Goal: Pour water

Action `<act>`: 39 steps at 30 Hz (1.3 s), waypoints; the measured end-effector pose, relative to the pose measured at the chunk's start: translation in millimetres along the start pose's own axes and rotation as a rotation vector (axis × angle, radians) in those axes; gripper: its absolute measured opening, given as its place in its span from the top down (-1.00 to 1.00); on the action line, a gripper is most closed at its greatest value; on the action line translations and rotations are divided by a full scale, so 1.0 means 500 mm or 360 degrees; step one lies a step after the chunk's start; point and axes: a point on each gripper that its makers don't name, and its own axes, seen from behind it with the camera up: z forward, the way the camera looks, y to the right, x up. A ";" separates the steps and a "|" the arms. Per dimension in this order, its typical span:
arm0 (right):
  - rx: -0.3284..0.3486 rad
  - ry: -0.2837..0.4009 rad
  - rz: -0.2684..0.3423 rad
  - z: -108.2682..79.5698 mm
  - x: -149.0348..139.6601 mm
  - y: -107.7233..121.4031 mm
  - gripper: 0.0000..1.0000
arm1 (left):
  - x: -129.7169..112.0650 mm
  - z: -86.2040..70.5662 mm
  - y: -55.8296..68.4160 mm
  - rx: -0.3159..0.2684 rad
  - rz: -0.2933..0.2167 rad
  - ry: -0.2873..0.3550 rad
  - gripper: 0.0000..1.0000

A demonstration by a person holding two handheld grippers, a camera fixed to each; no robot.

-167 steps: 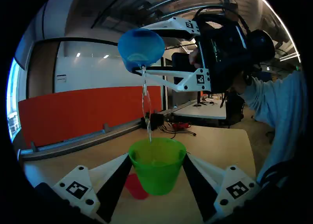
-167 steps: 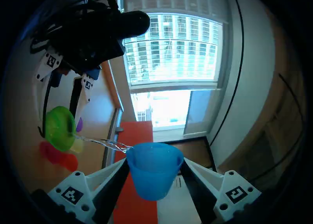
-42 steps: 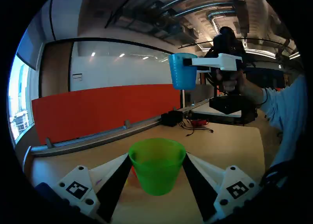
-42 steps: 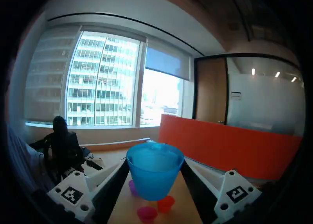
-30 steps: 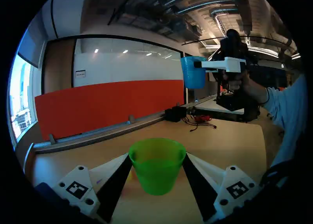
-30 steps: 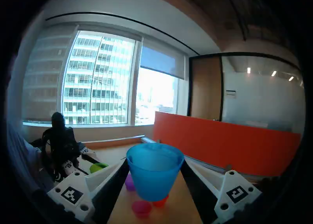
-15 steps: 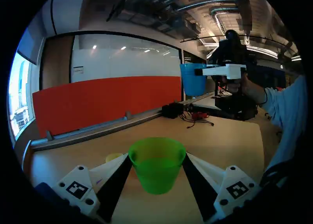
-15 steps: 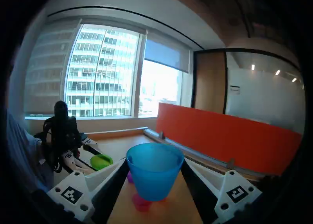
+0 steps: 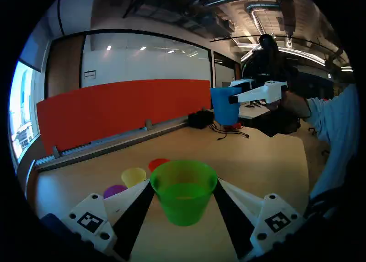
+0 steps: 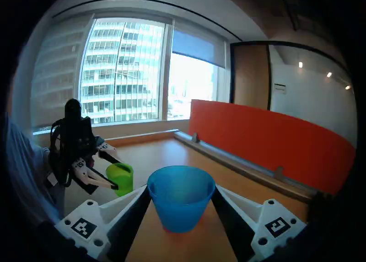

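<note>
Since the pour 5.6 s back, the blue cup [image 10: 181,207] has swung upright and sunk toward 1 o'clock in the left gripper view; nothing falls from it now. Pouring looks finished: the green cup [image 9: 183,216] holds water [image 9: 183,199] partway up. Probably only setting both cups on the counter [image 9: 261,161] remains.

The left hand-held gripper [image 9: 183,185] clamps the green cup and the right hand-held gripper [image 10: 181,189] clamps the blue one, both low over the counter.

The left gripper view adds a yellow cup [image 9: 133,175], a red cup [image 9: 158,163] and a purple cup [image 9: 114,190] at 10 o'clock of the green one. The right gripper view looks into the blue cup; I cannot tell whether it is empty.
</note>
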 end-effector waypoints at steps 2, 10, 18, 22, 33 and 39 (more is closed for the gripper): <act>0.0005 -0.0036 0.0001 0.002 -0.022 0.000 -0.85 | -0.012 0.002 0.001 -0.0004 0.0003 -0.0022 -0.73; 0.0022 -0.0171 -0.0013 0.011 -0.103 -0.002 -0.85 | -0.060 0.011 0.013 -0.0035 0.0013 -0.0127 -0.73; 0.0047 -0.0282 -0.0020 0.019 -0.169 -0.008 -0.85 | -0.105 0.021 0.021 -0.0057 0.0021 -0.0238 -0.73; 0.0046 -0.0327 -0.0018 0.025 -0.196 -0.003 -0.85 | -0.127 0.025 0.020 -0.0065 0.0028 -0.0300 -0.73; 0.0051 -0.0447 -0.0035 0.034 -0.272 0.005 -0.85 | -0.192 0.036 0.032 -0.0120 0.0062 -0.0493 -0.73; 0.0055 -0.0497 -0.0047 0.038 -0.304 0.005 -0.85 | -0.215 0.048 0.033 -0.0141 0.0091 -0.0552 -0.74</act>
